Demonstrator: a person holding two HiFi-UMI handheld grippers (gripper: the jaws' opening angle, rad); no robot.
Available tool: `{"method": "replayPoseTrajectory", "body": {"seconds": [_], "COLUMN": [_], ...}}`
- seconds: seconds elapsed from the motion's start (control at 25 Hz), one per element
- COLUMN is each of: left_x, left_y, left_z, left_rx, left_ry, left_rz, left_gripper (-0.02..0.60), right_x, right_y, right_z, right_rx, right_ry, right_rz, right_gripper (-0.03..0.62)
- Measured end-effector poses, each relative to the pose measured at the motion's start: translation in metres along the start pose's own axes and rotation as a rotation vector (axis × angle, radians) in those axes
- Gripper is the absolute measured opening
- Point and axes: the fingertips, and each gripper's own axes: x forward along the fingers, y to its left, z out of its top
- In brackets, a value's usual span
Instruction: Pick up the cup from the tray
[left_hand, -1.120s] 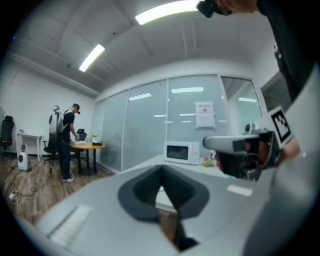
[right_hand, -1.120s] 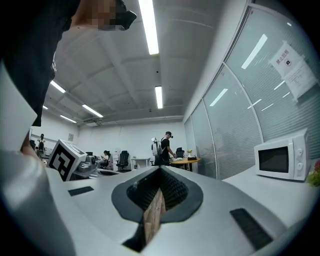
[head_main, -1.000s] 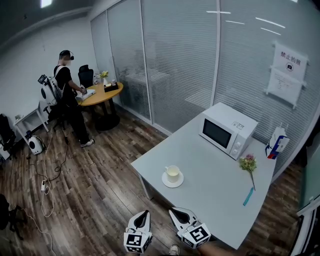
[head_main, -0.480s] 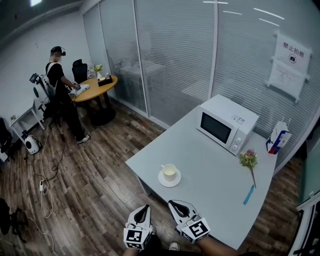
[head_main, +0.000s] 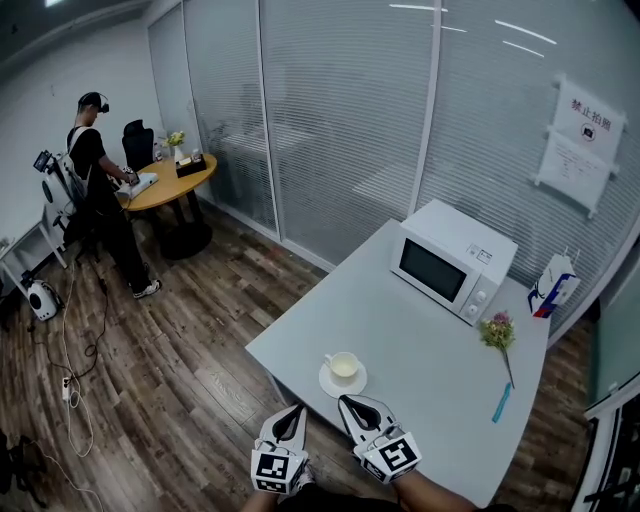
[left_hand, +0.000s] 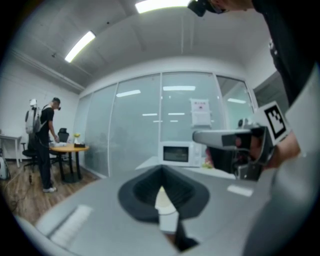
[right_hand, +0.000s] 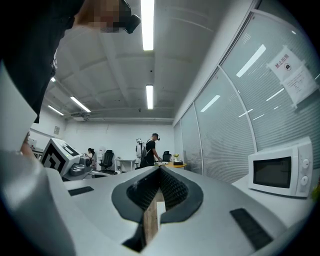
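Spanning middle of head view: pale grey table (head_main: 420, 330), smooth flat top. Boxy white microwave (head_main: 455, 262) on far side, door closed. Left gripper (head_main: 297, 410) and right gripper (head_main: 346, 401) off near edge, jaws together, nothing between. Round white tray (head_main: 342, 383) near front-left corner; cup (head_main: 343, 366) upright on it, contents unclear.

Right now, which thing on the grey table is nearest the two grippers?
The cup on its saucer; the microwave, flower, carton and blue pen all lie farther back or off to the right.
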Motion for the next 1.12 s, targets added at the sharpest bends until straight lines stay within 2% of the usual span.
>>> {"method": "replayPoseTrajectory", "body": {"seconds": [0.2, 0.44, 0.68, 1.12], "left_x": [0.027, 0.05, 0.074, 0.116], "left_y": [0.031, 0.046, 0.045, 0.022], "left_z": [0.006, -0.001, -0.016, -0.053], "left_rx": [0.004, 0.0, 0.012, 0.038], "left_ry": [-0.004, 0.008, 0.044, 0.156], "left_rz": [-0.053, -0.129, -0.188, -0.208], "left_gripper": [0.005, 0.004, 0.005, 0.005], "right_x": [0.035, 0.053, 0.054, 0.042], "right_y": [-0.013, -0.025, -0.045, -0.088], "right_z": [0.002, -0.01, -0.023, -0.064], "right_rx": [-0.011, -0.014, -0.013, 0.039], "right_ry": [0.005, 0.05, 0.088, 0.186], "right_rz": [-0.053, -0.119, -0.176, -0.173], "right_gripper": [0.005, 0.005, 0.005, 0.005]}}
